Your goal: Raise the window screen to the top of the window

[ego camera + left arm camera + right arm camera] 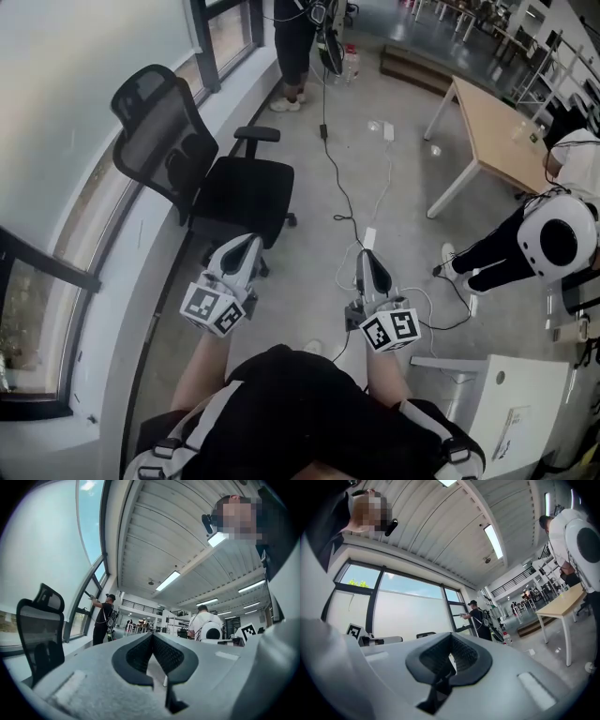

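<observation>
The left tool [247,244] and the right tool [368,259] are held side by side close to the person's body, above the grey floor [394,187], and point toward the far side of the room. In the gripper views each tool's jaws are pressed together with nothing between them.

The window screen [75,103] hangs on the left as a pale sheet over the large window pane, well apart from both tools. In the right gripper view a band of blue sky shows above it. A black mesh office chair [220,183] stands between the tools and the window, near the sill.

A dark cable [336,173] runs across the floor from the far side toward the tools. A wooden table [497,131] stands at the far right. A person wearing a white backpack [555,240] bends near it, and another person [295,42] stands far off by the window.
</observation>
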Demonstrator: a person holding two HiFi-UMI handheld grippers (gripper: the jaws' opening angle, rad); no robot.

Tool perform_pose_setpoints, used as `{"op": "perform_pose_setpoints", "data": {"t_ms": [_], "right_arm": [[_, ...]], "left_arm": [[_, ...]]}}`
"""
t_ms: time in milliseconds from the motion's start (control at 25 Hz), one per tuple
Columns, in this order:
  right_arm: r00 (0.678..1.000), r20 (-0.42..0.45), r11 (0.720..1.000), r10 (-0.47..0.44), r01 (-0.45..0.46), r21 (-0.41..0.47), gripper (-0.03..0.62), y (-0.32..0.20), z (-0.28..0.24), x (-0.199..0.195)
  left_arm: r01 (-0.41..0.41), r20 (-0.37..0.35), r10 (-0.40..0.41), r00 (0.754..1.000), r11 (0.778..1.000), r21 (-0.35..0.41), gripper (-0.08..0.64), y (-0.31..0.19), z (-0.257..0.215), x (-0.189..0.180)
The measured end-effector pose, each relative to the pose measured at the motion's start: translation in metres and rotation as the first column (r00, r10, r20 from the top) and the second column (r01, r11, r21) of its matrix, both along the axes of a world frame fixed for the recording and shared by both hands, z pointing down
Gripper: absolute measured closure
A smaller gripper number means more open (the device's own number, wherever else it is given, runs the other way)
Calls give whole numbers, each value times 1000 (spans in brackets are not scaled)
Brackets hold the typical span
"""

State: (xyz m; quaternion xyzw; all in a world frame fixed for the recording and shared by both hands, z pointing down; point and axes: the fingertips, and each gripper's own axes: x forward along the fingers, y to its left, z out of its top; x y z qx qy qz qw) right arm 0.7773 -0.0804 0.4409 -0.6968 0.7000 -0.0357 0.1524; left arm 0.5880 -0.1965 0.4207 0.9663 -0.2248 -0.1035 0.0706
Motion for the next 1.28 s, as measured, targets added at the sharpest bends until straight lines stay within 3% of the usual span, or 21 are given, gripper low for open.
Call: {"op": "perform_pose_setpoints", "data": {"t_ms": [240, 720, 1040, 1280], "right_arm": [[991, 8, 991, -130, 131, -15, 591, -37, -1, -82], [930, -2, 930, -368, 367, -25, 591, -93, 1, -243], [843, 3, 842, -539, 538, -16, 591, -120, 5, -367], [738, 3, 738, -675, 675, -1, 591, -123, 2, -460]], "left_arm": [[144, -2, -144, 990, 989, -25, 558, -14, 0, -100], [384, 7, -384, 923, 922, -54, 557, -16, 7, -281], [548, 20, -548, 836, 834, -56, 558, 2, 14, -405], [669, 31, -668, 743, 741, -57, 558, 28, 14, -487]]}}
